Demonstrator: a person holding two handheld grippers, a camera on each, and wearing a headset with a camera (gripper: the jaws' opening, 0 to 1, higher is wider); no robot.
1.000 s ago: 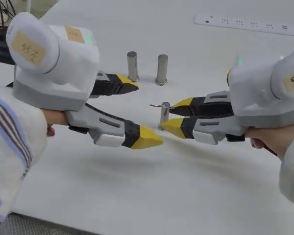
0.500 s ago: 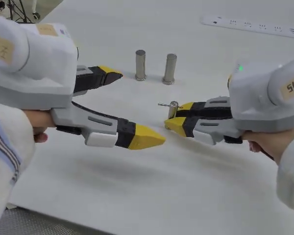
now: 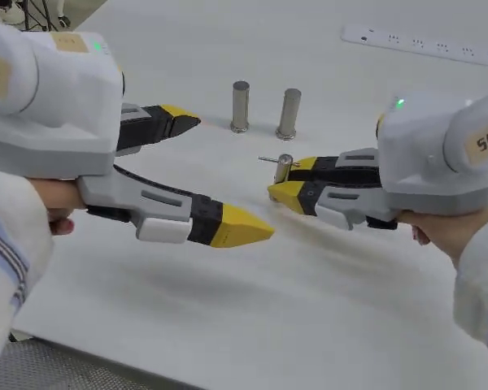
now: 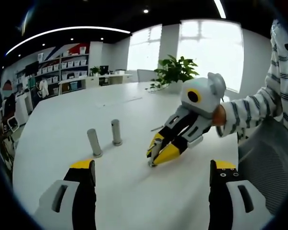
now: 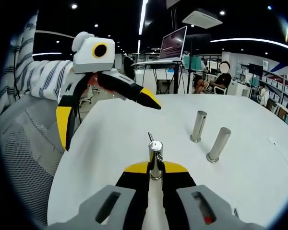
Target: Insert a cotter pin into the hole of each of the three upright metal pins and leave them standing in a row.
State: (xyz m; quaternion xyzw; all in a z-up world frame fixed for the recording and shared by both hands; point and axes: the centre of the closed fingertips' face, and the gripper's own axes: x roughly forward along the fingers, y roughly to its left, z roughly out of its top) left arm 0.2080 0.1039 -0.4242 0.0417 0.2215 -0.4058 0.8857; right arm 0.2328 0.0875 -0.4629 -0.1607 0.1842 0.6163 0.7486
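Observation:
My right gripper (image 3: 286, 180) is shut on a short metal pin (image 3: 283, 168) low over the white table. A thin cotter pin (image 3: 267, 159) sticks out sideways through the pin's top. In the right gripper view the pin (image 5: 155, 160) stands between the closed yellow tips, with the cotter pin (image 5: 151, 136) at its head. Two taller bare pins (image 3: 241, 106) (image 3: 289, 113) stand side by side behind it. My left gripper (image 3: 220, 175) is open wide to the left and holds nothing. Its view shows the right gripper (image 4: 168, 146) and the two pins (image 4: 94, 142) (image 4: 116, 132).
A white power strip (image 3: 423, 42) lies at the far right of the table (image 3: 252, 325). The table's front edge runs along the lower left, with grey mesh below it. In the right gripper view, people sit at desks far behind.
The right gripper's jaws have closed on the pin with the cotter pin. The left gripper has drawn back to the left and stays open.

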